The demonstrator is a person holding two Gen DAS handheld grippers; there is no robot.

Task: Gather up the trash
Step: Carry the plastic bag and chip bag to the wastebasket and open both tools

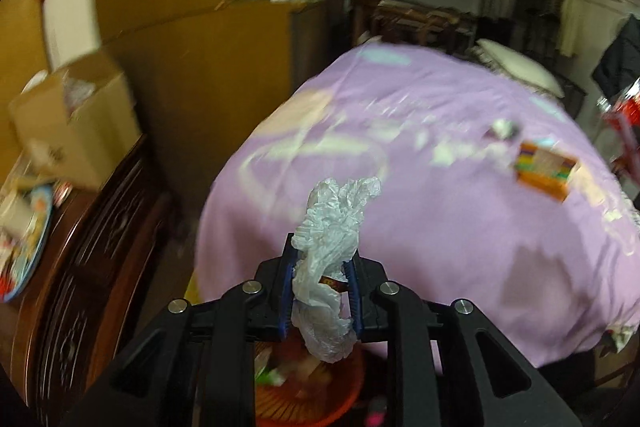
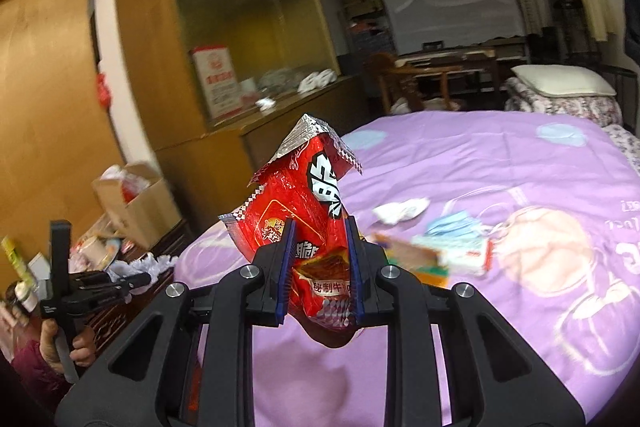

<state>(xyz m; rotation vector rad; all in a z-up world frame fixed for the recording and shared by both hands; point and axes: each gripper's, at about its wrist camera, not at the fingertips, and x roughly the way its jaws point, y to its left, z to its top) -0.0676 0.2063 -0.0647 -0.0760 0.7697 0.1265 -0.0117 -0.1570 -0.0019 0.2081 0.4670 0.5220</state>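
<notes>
My left gripper is shut on a crumpled clear plastic bag and holds it above an orange waste basket with trash in it, at the near edge of the purple bed. My right gripper is shut on a red snack wrapper and holds it above the bed. The wrapper and right gripper show at the far right of the left wrist view. The left gripper with its bag shows at the left of the right wrist view. On the bed lie an orange box, a white tissue and a blue face mask.
A dark wooden dresser stands left of the bed with a cardboard box and clutter on it. A yellow wooden cabinet is behind it. A pillow lies at the bed's far end, with a desk and chair beyond.
</notes>
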